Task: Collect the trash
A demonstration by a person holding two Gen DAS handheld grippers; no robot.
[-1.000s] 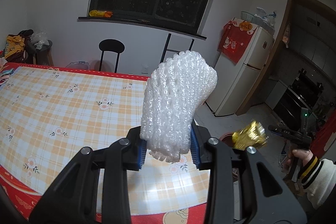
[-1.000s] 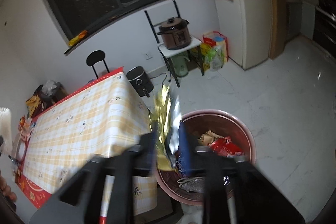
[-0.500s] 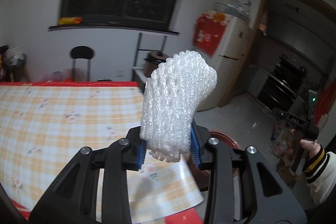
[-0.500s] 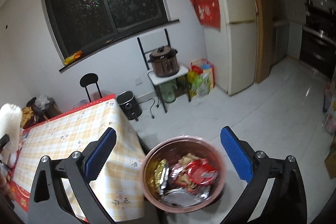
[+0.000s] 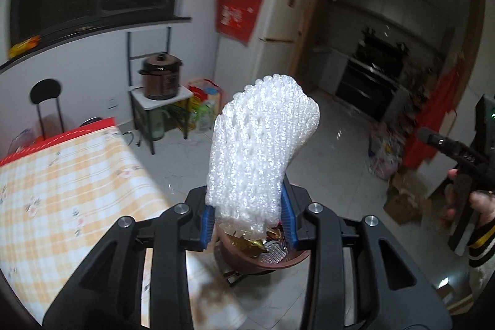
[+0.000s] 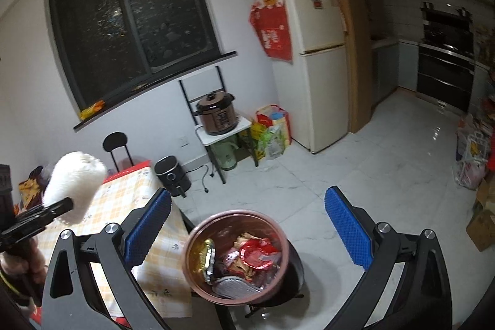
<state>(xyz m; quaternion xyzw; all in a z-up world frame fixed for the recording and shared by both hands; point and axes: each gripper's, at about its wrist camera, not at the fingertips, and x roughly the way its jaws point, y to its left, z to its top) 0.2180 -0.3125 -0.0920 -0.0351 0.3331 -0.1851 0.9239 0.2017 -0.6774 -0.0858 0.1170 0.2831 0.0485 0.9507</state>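
My left gripper point(image 5: 249, 223) is shut on a white foam net sleeve point(image 5: 263, 144), which stands upright between the blue pads, above the near rim of the brown trash bin point(image 5: 266, 260). In the right wrist view the sleeve point(image 6: 74, 186) shows at the left, off to the bin's left. My right gripper point(image 6: 247, 228) is open and empty, above the brown trash bin point(image 6: 193, 265). The bin holds a gold foil wrapper point(image 6: 205, 255), a red wrapper point(image 6: 256, 249) and other packets.
A table with an orange checked cloth point(image 5: 62, 194) stands left of the bin. A small stand with a brown pressure cooker point(image 6: 216, 113), an air fryer point(image 6: 171, 175), a black chair point(image 6: 116, 144), bags and a white fridge point(image 6: 318, 67) line the wall. White tiled floor spreads to the right.
My right gripper opened and dropped the gold foil wrapper into the bin. My left gripper carried the foam sleeve from over the table rightward to the bin.
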